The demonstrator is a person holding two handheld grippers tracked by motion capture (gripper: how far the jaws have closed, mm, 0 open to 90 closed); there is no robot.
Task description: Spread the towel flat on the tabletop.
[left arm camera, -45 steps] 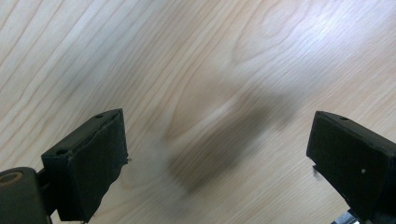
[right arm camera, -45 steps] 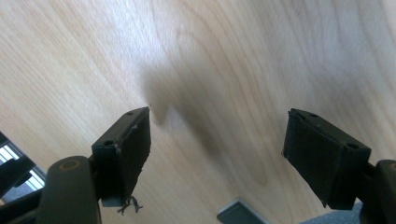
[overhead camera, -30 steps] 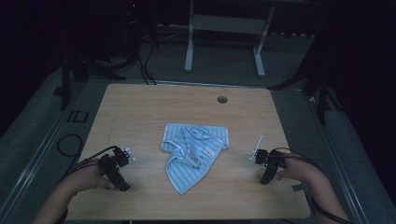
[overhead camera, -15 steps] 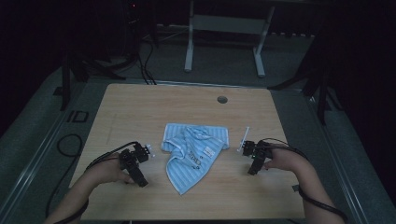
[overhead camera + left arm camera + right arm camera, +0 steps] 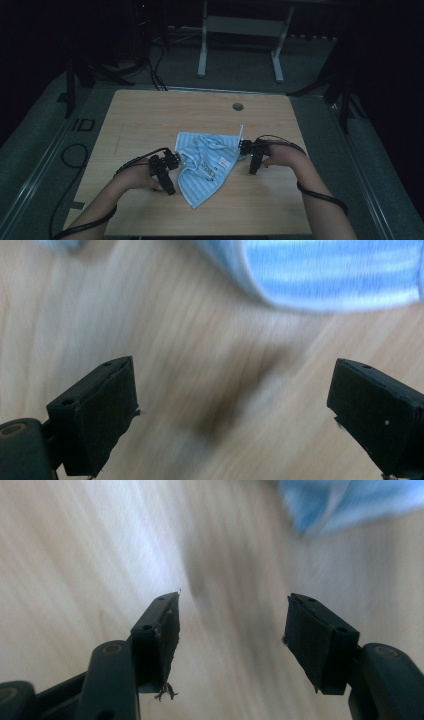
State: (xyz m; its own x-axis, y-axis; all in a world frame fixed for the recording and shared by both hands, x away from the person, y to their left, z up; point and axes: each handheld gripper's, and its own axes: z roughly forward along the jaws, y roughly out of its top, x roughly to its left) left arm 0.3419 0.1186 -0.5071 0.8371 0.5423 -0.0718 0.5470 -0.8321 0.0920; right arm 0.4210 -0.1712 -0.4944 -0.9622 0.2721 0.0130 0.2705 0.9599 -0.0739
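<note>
Converging from both table edges, the left gripper (image 5: 172, 161) and right gripper (image 5: 247, 149) now flank the striped blue cloth (image 5: 207, 162) lying mid-table (image 5: 150, 115). Left jaws stand wide; right jaws have been narrowing, nothing between them. Grasping the cloth's edges likely follows.

left gripper (image 5: 172, 159) jaws wide apart, right gripper (image 5: 246, 148) jaws just closing, empty

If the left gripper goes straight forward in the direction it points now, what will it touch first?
Most likely the blue striped cloth. The left gripper has open jaws with only bare table between them, and the cloth's rounded edge lies just ahead, slightly toward the right jaw. Depth is unclear.
</note>
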